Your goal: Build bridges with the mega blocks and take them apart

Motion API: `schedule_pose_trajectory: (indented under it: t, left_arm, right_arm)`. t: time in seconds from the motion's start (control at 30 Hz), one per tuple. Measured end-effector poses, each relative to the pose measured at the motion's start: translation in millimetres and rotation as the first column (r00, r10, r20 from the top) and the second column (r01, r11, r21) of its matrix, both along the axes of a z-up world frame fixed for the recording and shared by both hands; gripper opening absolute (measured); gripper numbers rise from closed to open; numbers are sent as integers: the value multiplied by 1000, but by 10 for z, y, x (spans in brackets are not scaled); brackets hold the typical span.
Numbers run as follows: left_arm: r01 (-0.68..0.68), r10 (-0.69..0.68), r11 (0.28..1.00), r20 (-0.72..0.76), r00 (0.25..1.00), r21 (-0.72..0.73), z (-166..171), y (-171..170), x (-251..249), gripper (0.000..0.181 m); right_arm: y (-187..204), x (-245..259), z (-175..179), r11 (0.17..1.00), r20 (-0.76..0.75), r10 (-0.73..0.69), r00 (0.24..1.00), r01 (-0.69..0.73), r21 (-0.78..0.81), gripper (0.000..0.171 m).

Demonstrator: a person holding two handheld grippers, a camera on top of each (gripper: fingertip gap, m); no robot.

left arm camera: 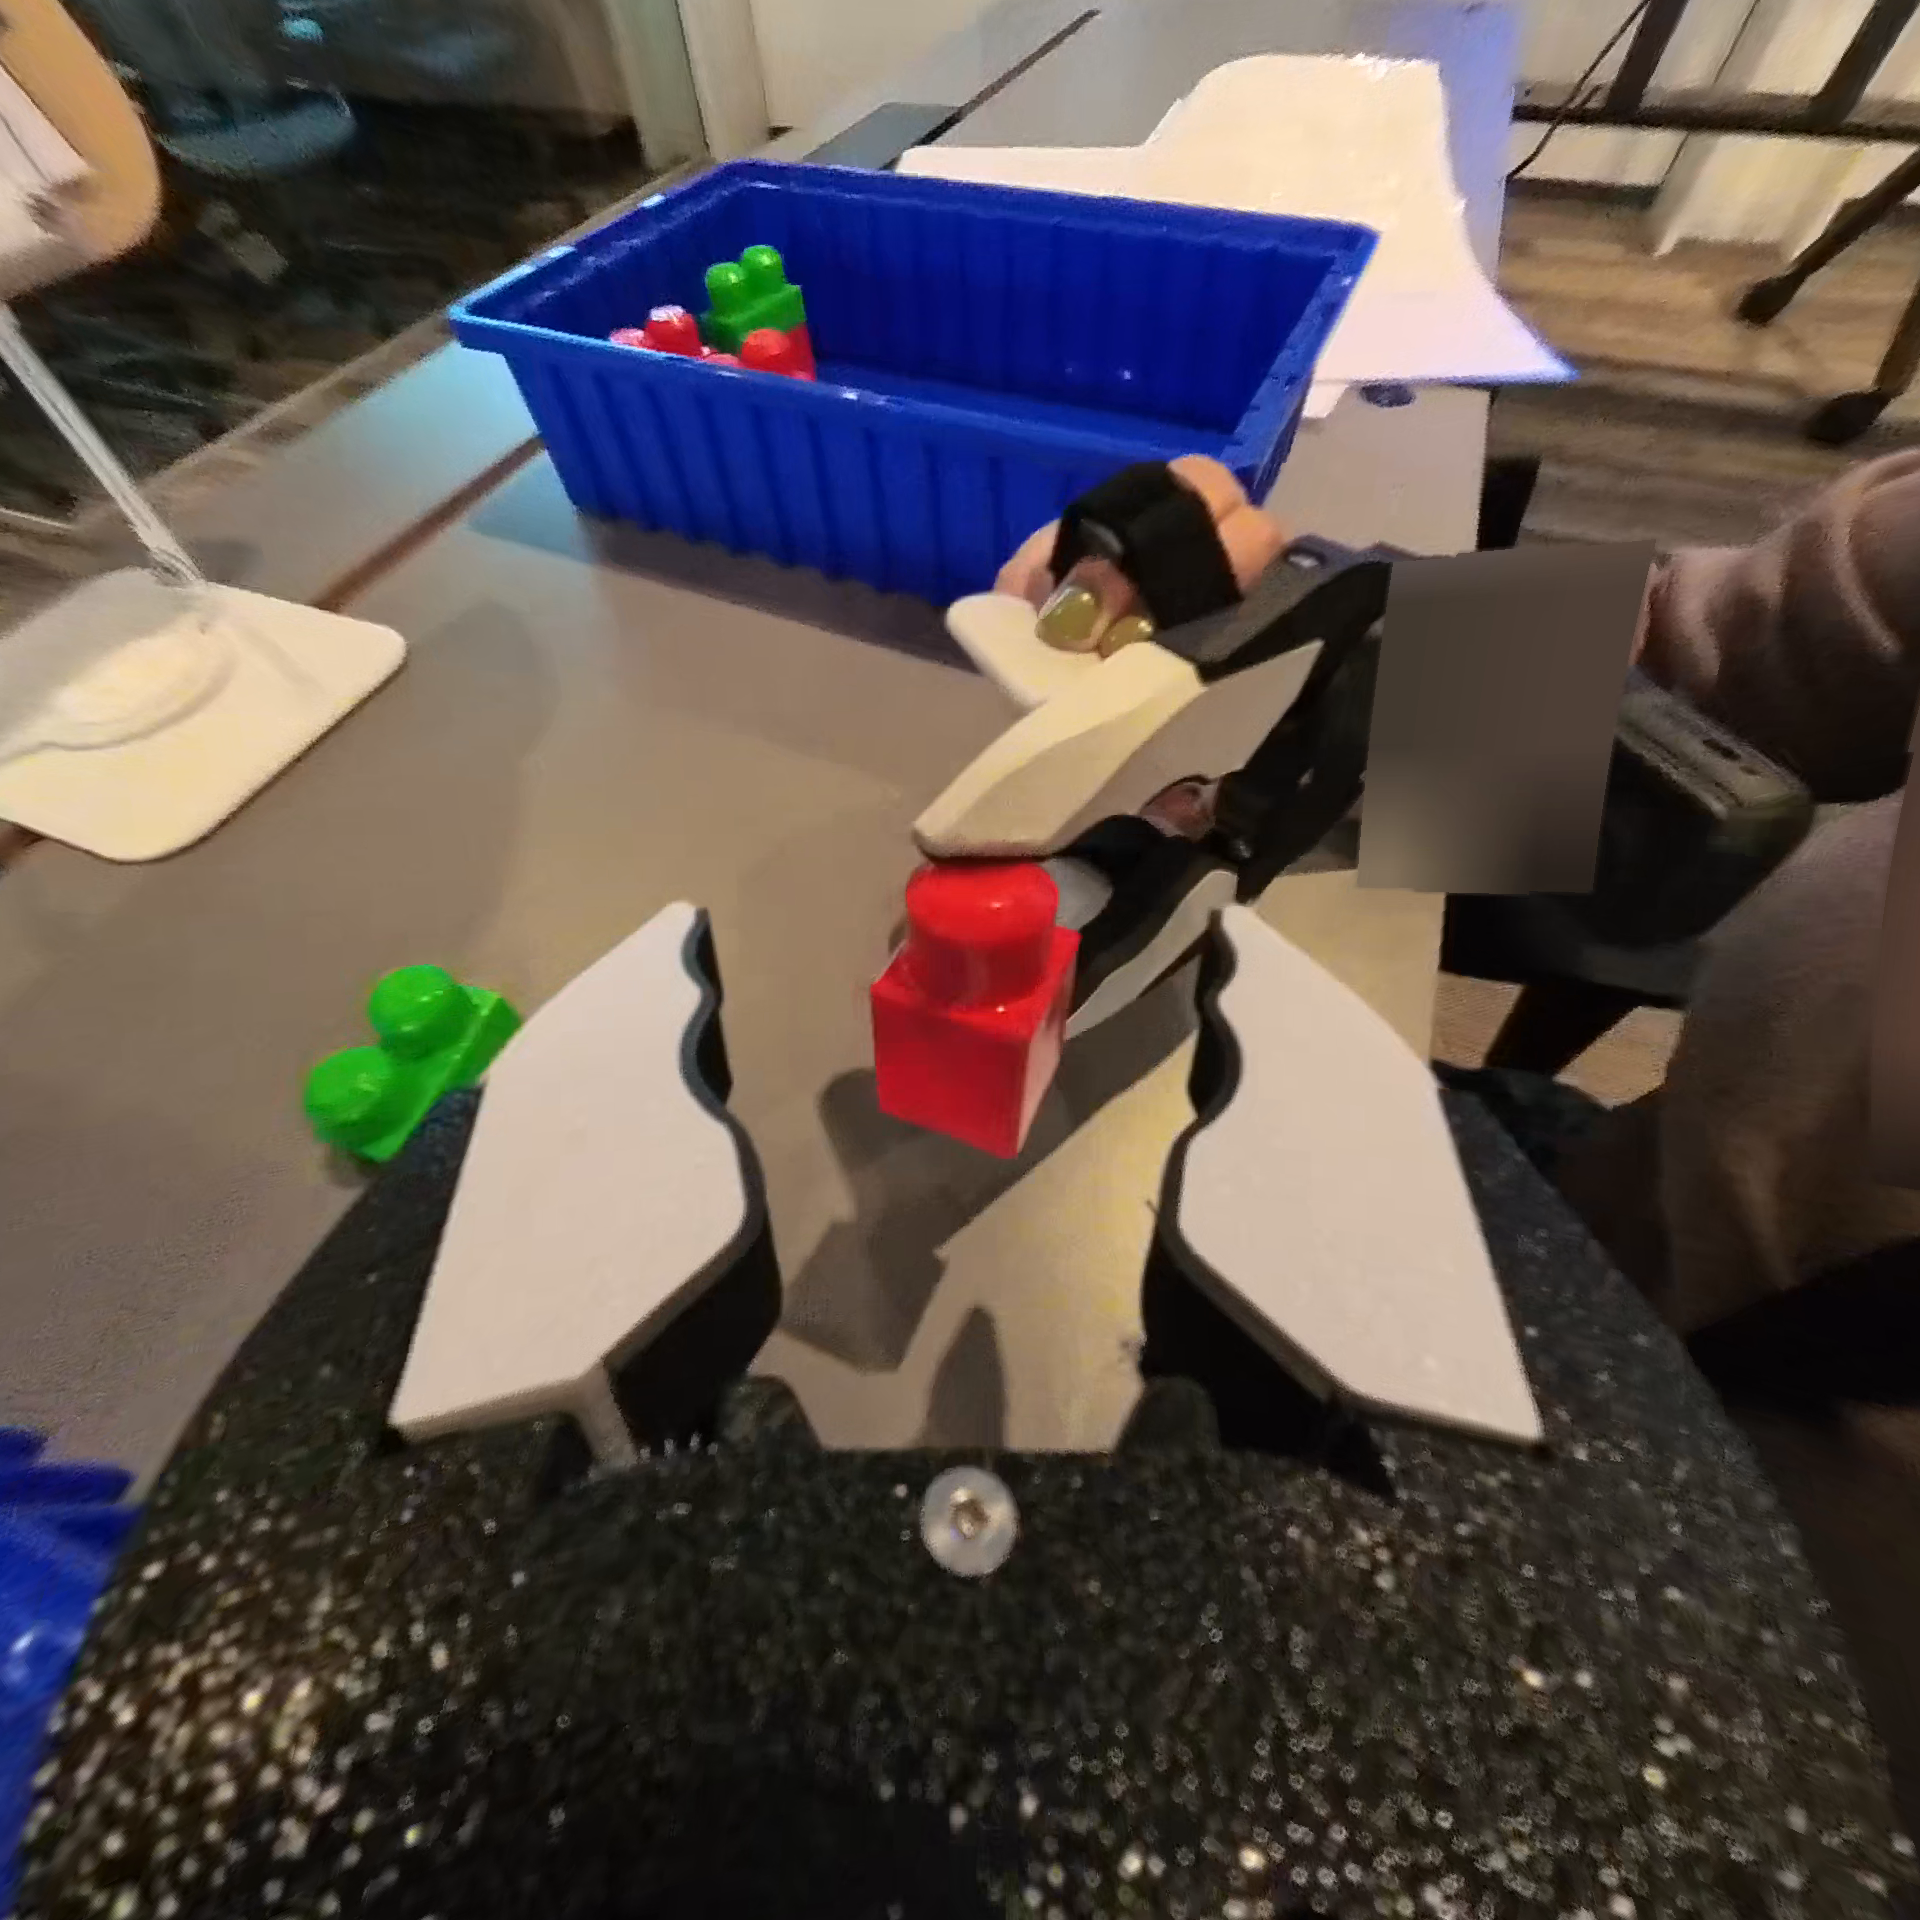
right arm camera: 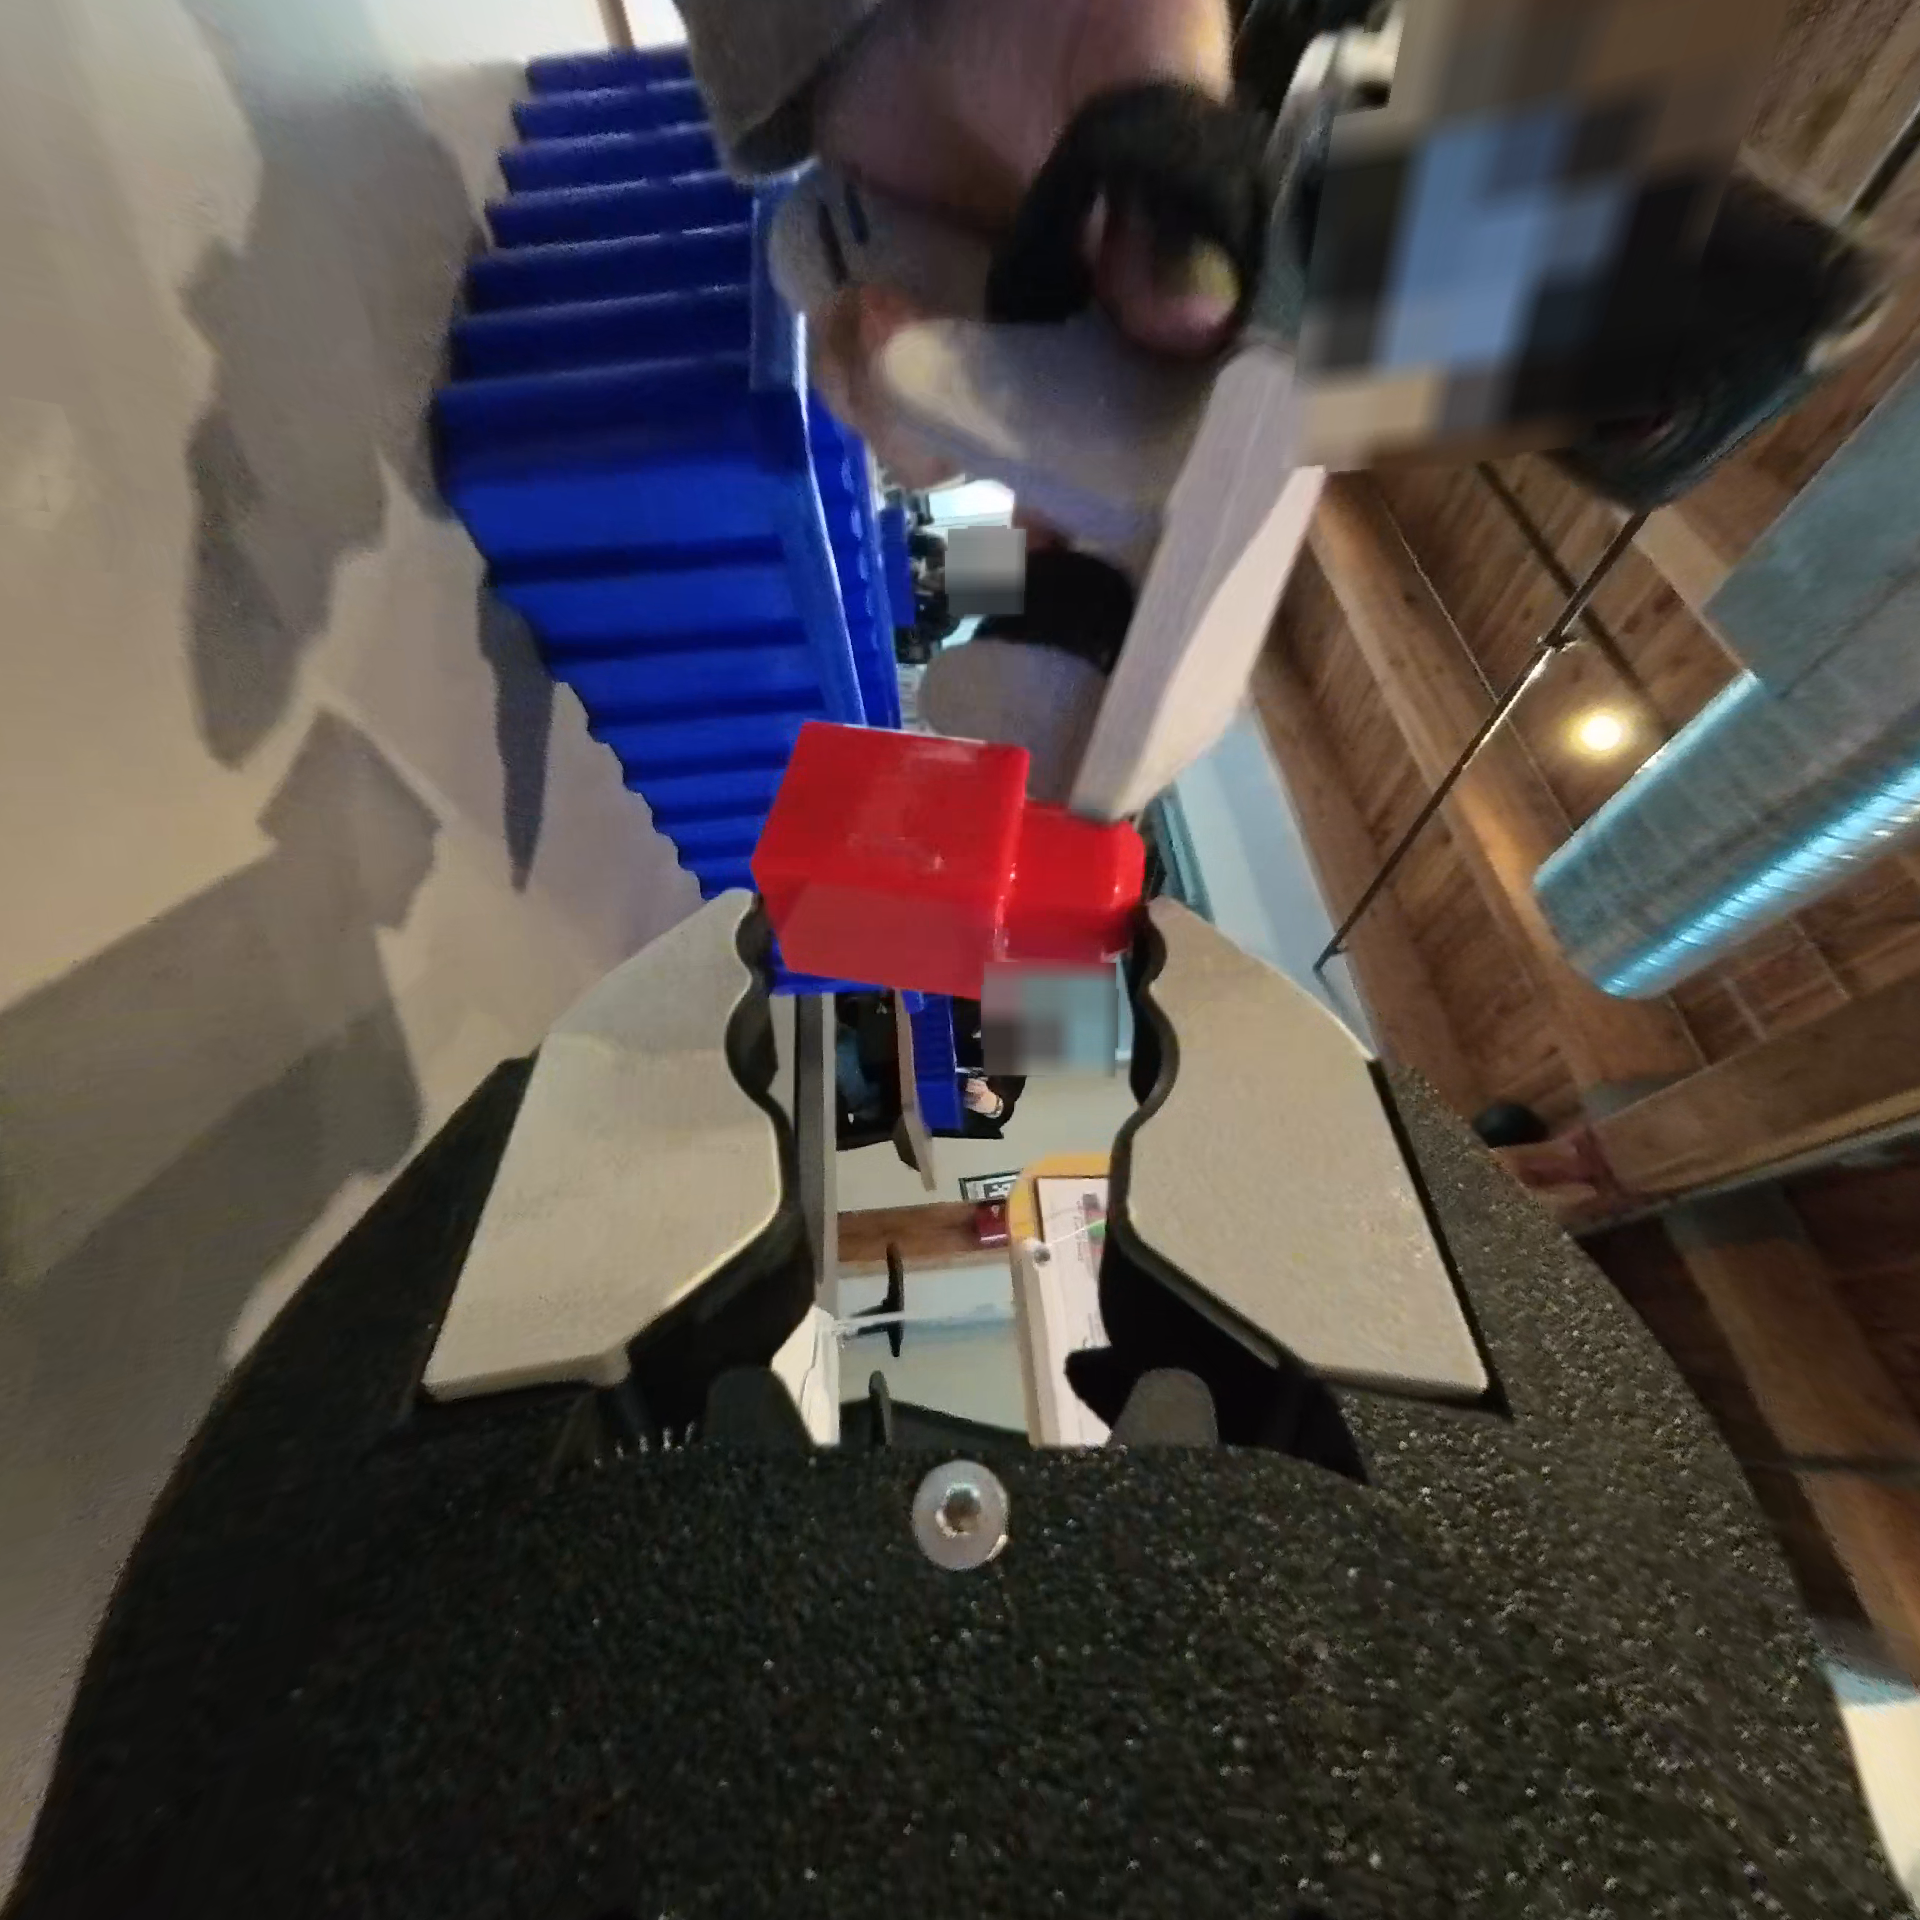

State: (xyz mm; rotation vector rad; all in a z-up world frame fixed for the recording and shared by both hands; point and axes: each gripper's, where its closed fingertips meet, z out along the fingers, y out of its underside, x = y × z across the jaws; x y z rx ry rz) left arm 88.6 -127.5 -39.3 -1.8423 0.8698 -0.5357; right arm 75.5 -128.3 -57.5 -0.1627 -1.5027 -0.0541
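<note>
A red one-stud block (left arm camera: pixel 971 1023) hangs tilted just above the grey table (left arm camera: pixel 623 748). My right gripper (right arm camera: pixel 945 920) is shut on it (right arm camera: pixel 894 883), one finger on the stud and the other on the base. In the left wrist view its upper finger (left arm camera: pixel 1081 758) presses on the stud. My left gripper (left arm camera: pixel 961 920) is open and empty, with the red block just ahead between its fingertips. One of its fingers (right arm camera: pixel 1174 644) shows in the right wrist view. A green two-stud block (left arm camera: pixel 405 1049) lies on the table to the left.
A blue ribbed bin (left arm camera: pixel 935 499) stands behind, with green (left arm camera: pixel 753 296) and red (left arm camera: pixel 774 353) blocks inside; it also shows in the right wrist view (right arm camera: pixel 623 499). A white stand base (left arm camera: pixel 187 717) sits at the left. White sheets (left arm camera: pixel 1330 135) lie behind the bin. Less than 4 cm separates the two grippers' tips.
</note>
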Motion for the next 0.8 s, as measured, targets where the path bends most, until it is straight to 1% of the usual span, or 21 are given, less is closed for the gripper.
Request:
schedule_pose_trajectory:
  t: [0.1,0.17,0.2,0.23,0.27,0.3,0.33,0.37,0.43,0.5,0.53,0.57,0.6,0.63,0.67,0.7,0.73,0.77,0.8]
  left_arm:
    - [-8,7,999,-30,1000,-38,-113,61,31,81]
    - [15,-17,999,-40,999,-49,-160,54,84,80]
    - [32,-34,998,-40,999,-51,-171,45,119,76]
    - [60,-62,997,-40,997,-47,-174,27,160,65]
    - [85,-86,996,-46,995,-36,-175,15,196,47]
    - [87,-88,996,-62,994,-18,-182,35,198,40]
    - [83,-84,997,-83,993,-4,-204,66,182,39]
    - [71,-70,998,-101,992,3,-235,110,155,39]
    - [-9,9,1000,-113,994,4,-296,249,65,39]
    - [-99,98,995,-101,990,-13,-366,383,-16,39]
    - [-136,133,990,-110,985,-22,-407,434,-37,39]
    - [-179,176,984,-135,975,-13,-438,490,-59,40]
    - [-221,219,975,-156,963,10,-461,549,-73,39]
    - [-255,255,967,-172,952,23,-492,595,-78,39]
    - [-274,274,961,-183,944,26,-529,623,-65,40]
    - [-272,273,962,-184,944,31,-559,637,-34,40]
    - [-256,260,966,-180,949,46,-578,646,5,39]
    - [-241,250,968,-178,952,70,-590,656,28,39]
    - [-245,261,964,-183,948,104,-594,678,17,38]
  right_arm:
    - [-39,58,82,1000,-29,20,999,-20,-17,66]
    - [-37,94,120,1000,-41,22,999,-23,-19,65]
    - [-30,106,127,1000,-41,21,999,-22,-21,65]
    - [-4,115,126,1000,-39,10,999,-11,-25,65]
    - [33,122,125,1000,-39,-9,999,8,-26,66]
    - [58,127,113,1000,-35,-13,999,12,-19,65]
    - [85,128,84,1000,-17,-11,1000,11,-16,65]
    - [152,132,55,999,3,-32,999,32,-18,65]
    - [402,181,94,991,-17,-132,991,132,-27,78]
    - [642,263,135,979,-36,-185,982,181,-97,88]
    - [747,304,164,971,-58,-197,979,186,-149,90]
    - [856,346,201,960,-93,-215,972,194,-201,86]
    - [973,393,256,943,-145,-248,958,205,-261,77]
    - [1062,423,271,918,-170,-272,947,202,-340,66]
    - [1091,404,208,878,-144,-254,957,165,-450,54]
    - [1020,337,85,805,-75,-161,984,87,-587,40]
    - [880,270,-17,685,-19,-20,1000,0,-729,40]
    - [749,236,-45,541,-7,108,994,-65,-839,49]
    - [635,230,-40,401,-19,221,975,-108,-910,48]
